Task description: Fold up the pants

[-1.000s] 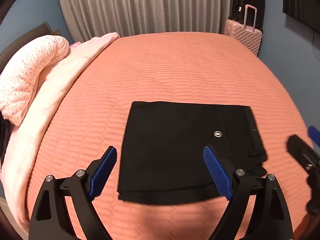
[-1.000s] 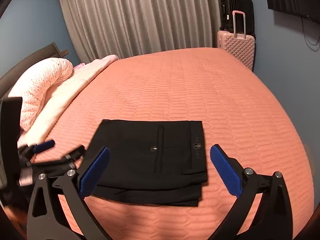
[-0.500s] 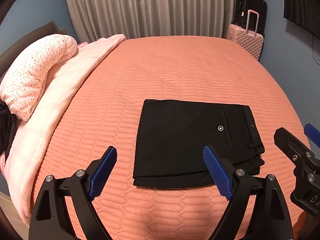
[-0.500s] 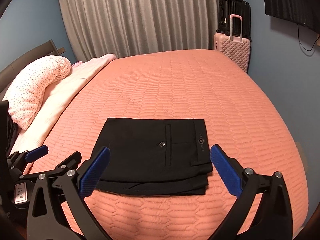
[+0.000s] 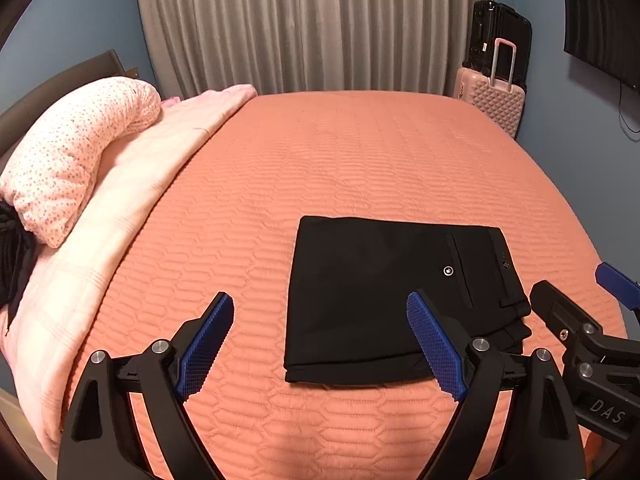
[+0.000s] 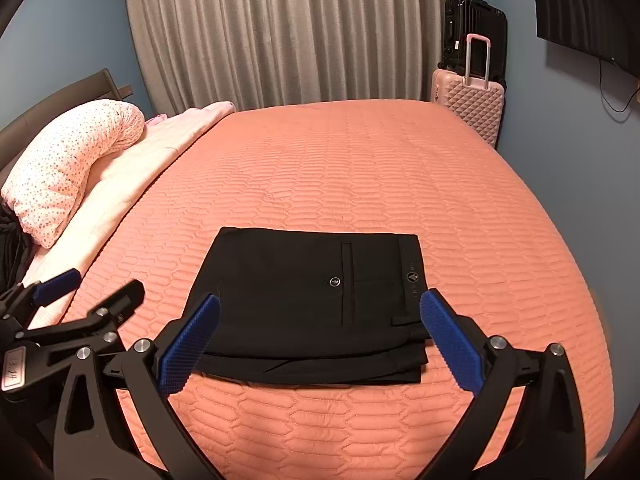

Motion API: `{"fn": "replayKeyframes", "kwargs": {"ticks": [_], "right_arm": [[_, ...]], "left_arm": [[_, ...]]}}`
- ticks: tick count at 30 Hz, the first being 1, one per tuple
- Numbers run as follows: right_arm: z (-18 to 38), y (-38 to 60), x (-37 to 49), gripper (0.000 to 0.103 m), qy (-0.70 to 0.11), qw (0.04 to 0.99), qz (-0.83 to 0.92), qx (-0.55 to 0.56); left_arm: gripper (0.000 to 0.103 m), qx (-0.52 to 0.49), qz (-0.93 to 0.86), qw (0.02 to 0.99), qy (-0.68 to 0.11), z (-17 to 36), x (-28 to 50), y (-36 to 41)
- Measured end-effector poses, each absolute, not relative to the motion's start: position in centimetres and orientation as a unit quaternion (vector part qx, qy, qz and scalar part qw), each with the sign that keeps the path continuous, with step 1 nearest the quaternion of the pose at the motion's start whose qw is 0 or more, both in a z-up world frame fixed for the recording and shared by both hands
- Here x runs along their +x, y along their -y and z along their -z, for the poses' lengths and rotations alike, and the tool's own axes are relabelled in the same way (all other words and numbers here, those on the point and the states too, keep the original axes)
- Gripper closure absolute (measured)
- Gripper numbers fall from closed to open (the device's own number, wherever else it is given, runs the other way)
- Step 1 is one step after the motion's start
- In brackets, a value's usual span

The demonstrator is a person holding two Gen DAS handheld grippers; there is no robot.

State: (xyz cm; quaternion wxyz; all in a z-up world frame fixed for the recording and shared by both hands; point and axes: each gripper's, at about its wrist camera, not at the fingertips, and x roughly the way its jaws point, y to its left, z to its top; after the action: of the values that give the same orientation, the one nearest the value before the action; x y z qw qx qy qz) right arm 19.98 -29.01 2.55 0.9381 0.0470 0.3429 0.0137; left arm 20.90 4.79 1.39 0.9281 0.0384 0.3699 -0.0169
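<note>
Pants: the black pants (image 6: 312, 304) lay folded into a tidy rectangle, layered edges stacked along the near side, a back pocket with one small round button facing up and the waistband with a little logo on the right end
Where: they sat flat on the orange quilted bedspread (image 6: 360, 184), toward the near edge of the bed, square to both cameras
Left gripper: the left gripper (image 5: 320, 344) hung above the bedspread with its blue pads (image 5: 204, 348) set wide apart and nothing between them; its right pad overlapped the pants' near corner in the left wrist view, though contact could not be told
Right gripper: the right gripper (image 6: 320, 344) hovered in front of the pants, pads spread wide on either side of the bundle, gripping nothing
Left side of bed: a dotted pink pillow (image 5: 76, 160) lay on a pale pink blanket (image 5: 120, 216), well apart from the pants
Far end: grey curtains (image 6: 288, 32) hung behind the bed; a pink suitcase (image 6: 472, 100) stood in the right corner with a black suitcase (image 6: 476, 24) behind it
In the way: each gripper showed at the edge of the other's view, beside the pants rather than over them
</note>
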Motion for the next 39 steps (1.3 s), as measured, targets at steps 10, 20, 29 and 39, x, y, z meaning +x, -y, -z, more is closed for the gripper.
{"fn": "replayKeyframes", "kwargs": {"ticks": [10,20,29,39], "right_arm": [[-2.5,28.8,19.5,0.005,-0.342,0.939,-0.012,0.043],[-1.2,29.8,19.1,0.005,-0.354,0.934,0.003,0.049],[0.1,30.6,19.2,0.005,-0.368,0.929,0.01,0.048],[0.8,31.1,19.4,0.005,-0.374,0.926,0.015,0.05]], "left_arm": [[0.017,0.04,0.046,0.923,-0.379,-0.9,21.5,-4.8],[0.017,0.028,0.062,0.91,-0.408,1.1,21.4,-4.1],[0.017,0.076,0.04,0.91,-0.407,2.7,21.0,-2.5],[0.017,0.074,0.047,0.906,-0.415,3.7,21.1,-2.1]]}}
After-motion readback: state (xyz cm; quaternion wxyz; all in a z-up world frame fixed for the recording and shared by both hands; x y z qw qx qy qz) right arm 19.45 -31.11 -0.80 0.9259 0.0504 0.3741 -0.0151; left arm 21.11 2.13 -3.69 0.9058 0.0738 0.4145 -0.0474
